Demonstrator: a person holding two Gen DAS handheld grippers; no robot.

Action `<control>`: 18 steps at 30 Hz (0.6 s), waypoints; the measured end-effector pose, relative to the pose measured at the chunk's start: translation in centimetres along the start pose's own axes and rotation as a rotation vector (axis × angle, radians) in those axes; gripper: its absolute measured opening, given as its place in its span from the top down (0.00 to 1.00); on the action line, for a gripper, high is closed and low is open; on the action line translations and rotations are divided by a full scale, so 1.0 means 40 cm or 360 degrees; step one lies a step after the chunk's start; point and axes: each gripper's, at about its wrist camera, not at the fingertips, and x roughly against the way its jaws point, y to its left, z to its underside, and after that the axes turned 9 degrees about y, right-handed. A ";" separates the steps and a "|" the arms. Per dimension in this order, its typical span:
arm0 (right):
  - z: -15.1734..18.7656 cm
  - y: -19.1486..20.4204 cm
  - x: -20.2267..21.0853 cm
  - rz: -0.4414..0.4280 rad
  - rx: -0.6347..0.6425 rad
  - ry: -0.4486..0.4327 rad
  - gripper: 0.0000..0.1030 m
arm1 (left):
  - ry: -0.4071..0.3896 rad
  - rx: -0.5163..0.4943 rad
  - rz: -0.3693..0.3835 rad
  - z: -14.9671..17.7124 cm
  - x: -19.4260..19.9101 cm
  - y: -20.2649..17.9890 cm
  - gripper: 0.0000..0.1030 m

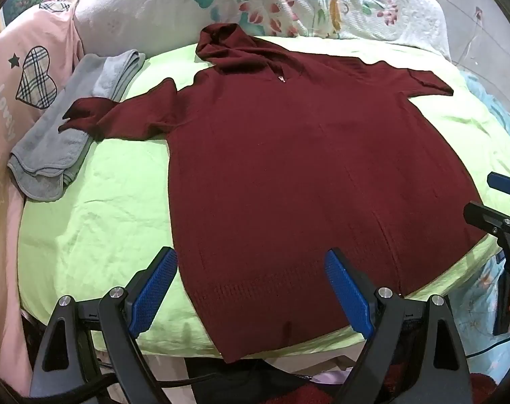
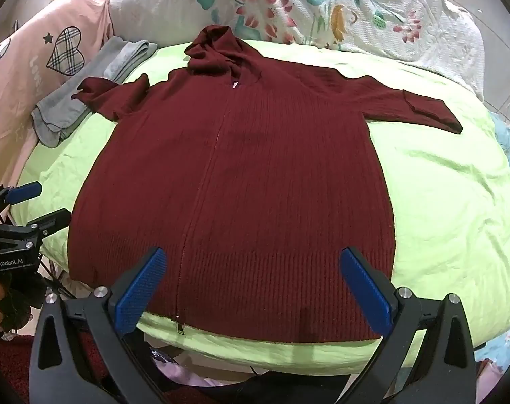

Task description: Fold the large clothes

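Note:
A dark red knitted zip hoodie [image 1: 288, 175] lies flat and face up on a light green sheet [image 1: 96, 229], hood at the far end, both sleeves spread out, hem near me. It also shows in the right wrist view [image 2: 241, 181]. My left gripper [image 1: 251, 262] is open and empty, just above the hem's left part. My right gripper [image 2: 253, 262] is open and empty above the hem's right part. The right gripper shows at the right edge of the left wrist view [image 1: 490, 198]. The left gripper shows at the left edge of the right wrist view [image 2: 42, 202].
A folded grey garment [image 1: 63, 141] lies at the far left, under the hoodie's left cuff. A pink cover with a plaid heart [image 1: 29, 80] lies left of it. A white floral quilt [image 1: 305, 0] is bunched behind. The near edge of the green sheet [image 2: 288, 353] drops off below the hem.

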 end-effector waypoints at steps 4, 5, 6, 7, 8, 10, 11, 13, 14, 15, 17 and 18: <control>-0.002 -0.002 -0.005 -0.0005 0.0002 0.0002 0.00 | -0.0005 0.0007 0.0006 -0.001 0.000 -0.004 0.13; -0.001 -0.002 -0.006 -0.0006 0.0002 0.0003 0.00 | -0.0004 0.0005 0.0002 -0.001 0.000 -0.004 0.13; 0.000 -0.002 -0.005 -0.0006 0.0001 0.0003 0.00 | -0.0003 0.0006 0.0002 -0.002 0.000 -0.005 0.13; 0.002 -0.002 -0.005 -0.0007 0.0000 0.0001 0.00 | -0.0007 0.0007 0.0002 -0.001 0.000 -0.005 0.13; 0.003 -0.003 -0.005 -0.0011 -0.0003 -0.0001 0.00 | -0.0003 0.0004 -0.0001 -0.001 0.000 -0.004 0.13; -0.004 0.000 -0.003 -0.0014 -0.0005 -0.0001 0.00 | -0.0001 0.0009 -0.0003 -0.003 0.000 -0.006 0.13; -0.004 0.000 -0.004 -0.0020 -0.0009 0.0000 0.00 | 0.0000 0.0013 -0.0006 -0.015 -0.017 -0.017 0.13; -0.005 0.001 -0.005 -0.0028 -0.0010 0.0001 0.00 | -0.0002 0.0018 -0.0004 -0.001 -0.006 -0.013 0.13; -0.006 0.002 -0.005 -0.0031 -0.0010 0.0001 0.00 | -0.0005 0.0022 -0.0001 -0.004 -0.006 -0.009 0.13; -0.007 0.003 -0.005 -0.0034 -0.0009 0.0001 0.00 | -0.0010 0.0024 -0.0001 -0.001 -0.001 -0.009 0.13; -0.007 0.006 -0.003 -0.0037 -0.0012 -0.0002 0.00 | -0.0024 0.0026 0.0003 -0.001 -0.001 -0.004 0.13; -0.003 0.005 -0.002 -0.0041 -0.0013 -0.0006 0.00 | -0.0057 0.0023 -0.0001 0.004 0.003 0.011 0.13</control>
